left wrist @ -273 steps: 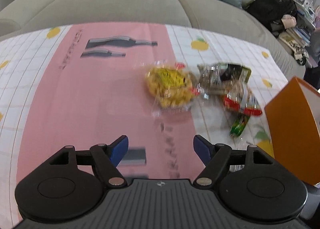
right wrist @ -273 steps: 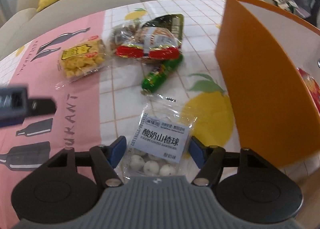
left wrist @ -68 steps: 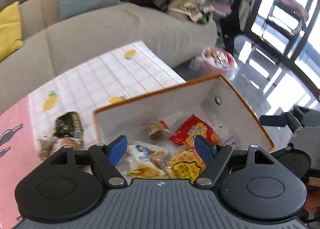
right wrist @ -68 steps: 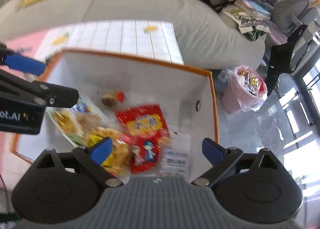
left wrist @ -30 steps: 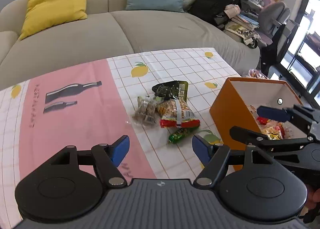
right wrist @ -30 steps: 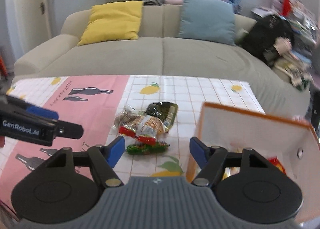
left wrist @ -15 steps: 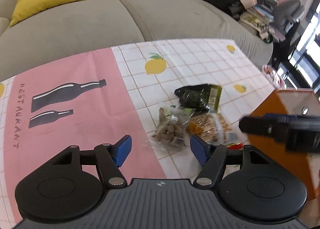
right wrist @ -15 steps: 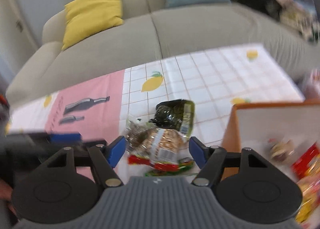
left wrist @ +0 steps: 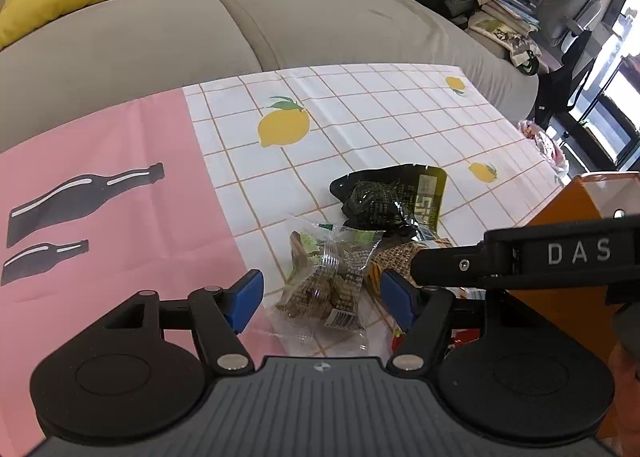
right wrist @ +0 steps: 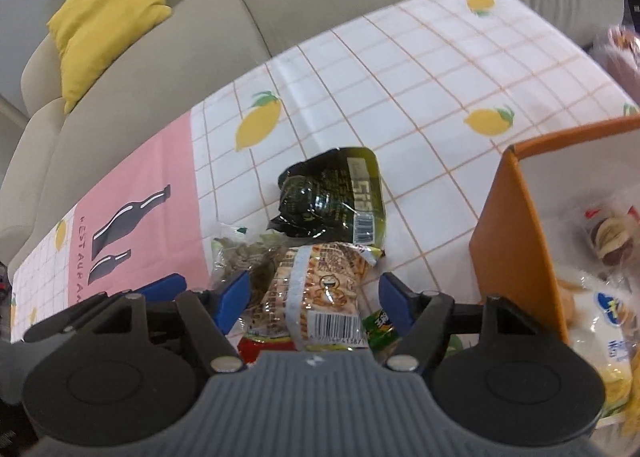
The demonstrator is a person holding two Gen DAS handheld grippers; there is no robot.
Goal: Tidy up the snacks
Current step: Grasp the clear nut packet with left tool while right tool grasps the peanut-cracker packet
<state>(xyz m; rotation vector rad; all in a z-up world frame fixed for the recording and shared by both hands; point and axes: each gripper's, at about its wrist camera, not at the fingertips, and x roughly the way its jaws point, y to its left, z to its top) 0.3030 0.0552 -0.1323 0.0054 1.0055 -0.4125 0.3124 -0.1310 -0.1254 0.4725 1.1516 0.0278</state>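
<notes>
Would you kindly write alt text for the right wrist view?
The right tongs hang open over a striped peanut packet on the lemon-print tablecloth, beside an orange box holding snacks.

You see a pink-and-white checked tablecloth (left wrist: 360, 113) printed with yellow lemons and black bottles, an orange cardboard box (right wrist: 516, 241), and a glossy black-green snack packet (right wrist: 332, 193).

- The left gripper (left wrist: 322, 295) has its blue-tipped jaws spread wide, pads touching nothing.
- A clear packet of brown snacks (left wrist: 328, 281) lies on the tablecloth (left wrist: 360, 117) between the jaws.
- A black packet (left wrist: 390, 199) lies just beyond.
- The right gripper (left wrist: 520, 255) crosses above the right-hand jaw.
- An orange box (left wrist: 568, 241) stands outside that jaw.
</notes>
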